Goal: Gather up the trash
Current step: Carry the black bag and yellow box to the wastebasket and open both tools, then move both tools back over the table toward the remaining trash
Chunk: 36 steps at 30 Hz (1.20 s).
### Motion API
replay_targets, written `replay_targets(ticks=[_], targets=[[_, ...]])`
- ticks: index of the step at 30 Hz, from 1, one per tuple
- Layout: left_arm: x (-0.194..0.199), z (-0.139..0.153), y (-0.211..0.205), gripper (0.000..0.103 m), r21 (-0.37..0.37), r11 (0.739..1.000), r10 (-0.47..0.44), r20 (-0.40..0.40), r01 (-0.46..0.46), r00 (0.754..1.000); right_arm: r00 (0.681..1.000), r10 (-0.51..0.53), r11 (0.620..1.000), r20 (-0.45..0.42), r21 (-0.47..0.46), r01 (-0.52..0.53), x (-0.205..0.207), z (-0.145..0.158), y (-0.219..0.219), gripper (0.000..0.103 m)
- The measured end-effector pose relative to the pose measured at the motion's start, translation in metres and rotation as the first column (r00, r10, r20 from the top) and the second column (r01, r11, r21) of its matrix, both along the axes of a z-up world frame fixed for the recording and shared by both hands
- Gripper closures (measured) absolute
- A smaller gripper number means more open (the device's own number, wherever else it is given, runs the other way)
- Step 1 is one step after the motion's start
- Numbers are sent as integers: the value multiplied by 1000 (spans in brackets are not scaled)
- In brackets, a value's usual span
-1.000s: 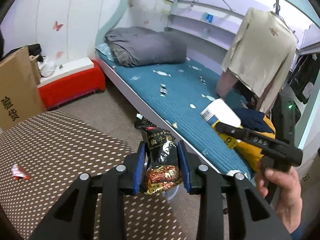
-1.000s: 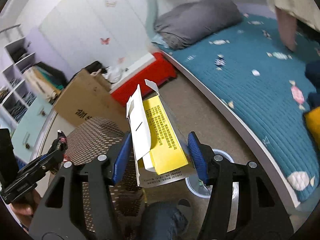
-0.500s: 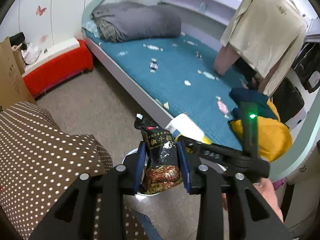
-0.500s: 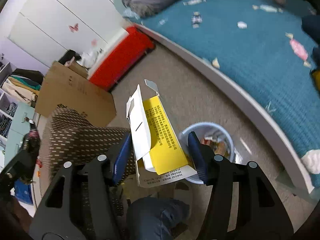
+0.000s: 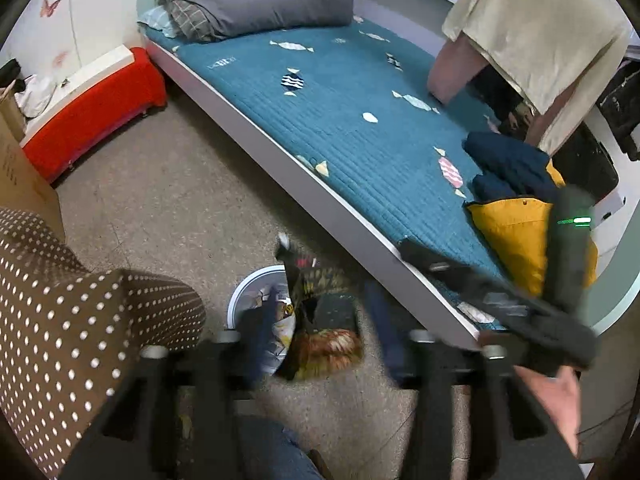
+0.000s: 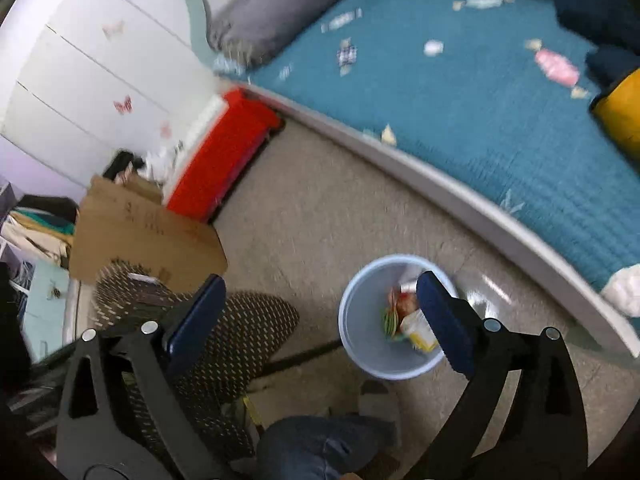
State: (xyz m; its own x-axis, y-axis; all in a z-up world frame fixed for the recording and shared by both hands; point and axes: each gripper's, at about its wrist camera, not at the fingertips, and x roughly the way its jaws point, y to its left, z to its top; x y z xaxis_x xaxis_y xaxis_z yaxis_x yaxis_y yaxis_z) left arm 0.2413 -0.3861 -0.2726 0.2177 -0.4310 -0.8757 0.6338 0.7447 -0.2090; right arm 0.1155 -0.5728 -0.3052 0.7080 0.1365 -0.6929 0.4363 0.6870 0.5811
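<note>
Left wrist view: blurred left tongs (image 5: 320, 340) were spread wide, the snack wrapper (image 5: 316, 312) loose between them, apparently dropping toward the trash bin (image 5: 244, 300) on the floor by the bed (image 5: 360, 120).

Right wrist view: right tongs (image 6: 320, 312) were wide open, empty. The yellow box (image 6: 418, 330) lay inside the bin, just right of the dotted table (image 6: 240, 332). Step: dumping. Next likely needs fetching more trash.

One bin (image 6: 362, 344), one snack bag (image 5: 320, 312), one cardboard box (image 6: 136, 236), two grippers.
</note>
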Motion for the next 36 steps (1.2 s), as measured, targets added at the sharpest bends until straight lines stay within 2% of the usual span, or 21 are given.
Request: replay_targets(ticks=[1, 2, 9, 16, 21, 28, 36], targets=[[0, 2, -1, 17, -2, 1000, 11, 19, -11, 1000, 1000, -4, 1000, 13, -15, 4, -4, 9, -1, 7], [0, 5, 0, 14, -8, 1000, 26, 47, -26, 999, 999, -6, 999, 32, -39, 7, -10, 21, 0, 7], [-10, 37, 20, 13, -55, 997, 69, 123, -63, 990, 995, -9, 992, 96, -124, 21, -25, 61, 15, 6], [-39, 85, 64, 10, -135, 985, 138, 229, -109, 964, 988, -14, 971, 156, -233, 50, -39, 103, 45, 6], [-61, 116, 95, 10, -178, 977, 167, 295, -118, 941, 976, 47, 952, 213, -305, 21, -49, 143, 78, 6], [-90, 159, 139, 9, -243, 962, 216, 383, -128, 898, 947, 182, 925, 263, -372, -75, -59, 198, 126, 6], [-115, 186, 201, 7, -332, 929, 304, 425, -165, 853, 923, 255, 897, 290, -428, -113, -65, 232, 175, 6]])
